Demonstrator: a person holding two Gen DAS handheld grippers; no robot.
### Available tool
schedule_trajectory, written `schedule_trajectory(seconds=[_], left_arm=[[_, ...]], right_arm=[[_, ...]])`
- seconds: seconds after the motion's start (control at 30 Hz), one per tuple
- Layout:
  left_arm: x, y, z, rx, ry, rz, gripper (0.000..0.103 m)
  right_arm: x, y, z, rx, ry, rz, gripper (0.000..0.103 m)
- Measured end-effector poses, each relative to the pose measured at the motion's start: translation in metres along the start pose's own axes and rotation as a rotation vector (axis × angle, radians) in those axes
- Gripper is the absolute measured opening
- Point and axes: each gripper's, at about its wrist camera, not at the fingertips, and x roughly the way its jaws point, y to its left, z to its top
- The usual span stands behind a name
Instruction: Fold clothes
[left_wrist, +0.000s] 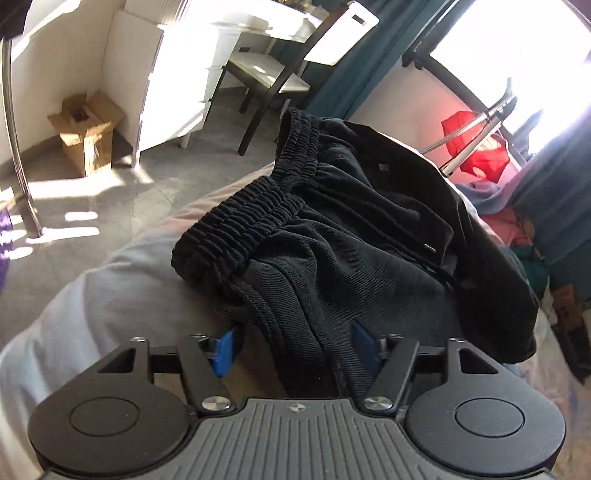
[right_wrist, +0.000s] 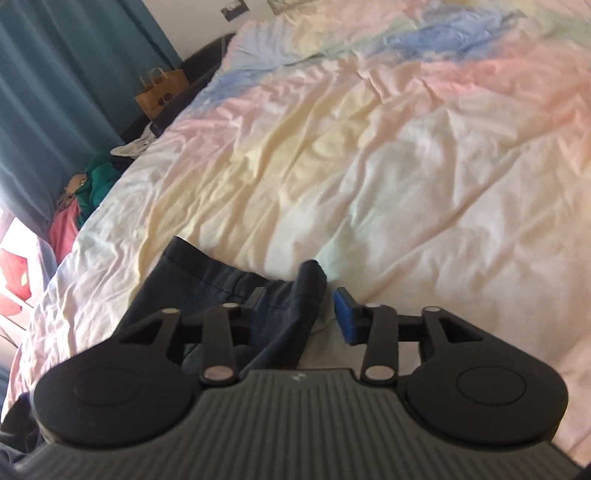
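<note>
Garment: the black trousers (left_wrist: 332, 229) lie on the bed (right_wrist: 406, 166), close to its edge, and your two grippers are at their near side.
Waistband: the elastic waistband (left_wrist: 251, 218) is at the far left of the heap in the left wrist view. It is gathered and bent, not pulled straight.
Fold so far: the cloth lies doubled over itself in thick layers, so I judge that at least one fold is made. The heap is loose and uneven, not a flat packet.
Left gripper: your left gripper (left_wrist: 295, 349) is spread. Dark cloth passes between the blue pads (left_wrist: 224, 349), but they do not press on it.
Right gripper: your right gripper (right_wrist: 301, 314) is also spread. A raised corner of the trousers stands between the jaws, and the right pad is clear of it. The left pad is partly hidden by cloth, so contact on that side I cannot confirm.
Holding: I judge that neither gripper pinches anything now; the garment rests by its own weight.
Left to do: the layers need smoothing, the raised corner must lie flat, and probably one more fold is needed.
Other clothes: coloured clothes (right_wrist: 85, 195) lie beside the bed, near the curtain (right_wrist: 55, 92). Whether they belong to the task, I cannot tell.
</note>
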Motion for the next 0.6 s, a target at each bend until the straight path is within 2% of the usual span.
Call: schedule_trajectory(seconds=[0.03,0.13,0.27,0.43,0.53,0.6], left_arm=[[-0.006,-0.007,-0.003,0.040,-0.019,0.015,0.081],[-0.026,-0.030,-0.015,0.148,-0.093,0.050,0.087],[-0.053,-0.071,-0.036,0.292,-0.230,0.085,0.088],[-0.064,-0.150,-0.068,0.429,-0.336,0.016,0.088],[-0.059,-0.192,-0.083,0.464,-0.342,-0.069,0.088],[-0.052,-0.220,-0.092,0.489,-0.333,-0.118,0.088]], right_arm=[[-0.007,0.004,0.001,-0.028,-0.024,0.012,0.062],[-0.038,0.025,0.002,-0.114,-0.103,0.059,0.074],[-0.079,0.056,-0.006,-0.258,-0.180,0.160,0.074],[-0.125,0.093,-0.030,-0.379,-0.146,0.392,0.074],[-0.150,0.111,-0.050,-0.461,-0.130,0.516,0.073],[-0.162,0.119,-0.063,-0.509,-0.127,0.569,0.073]])
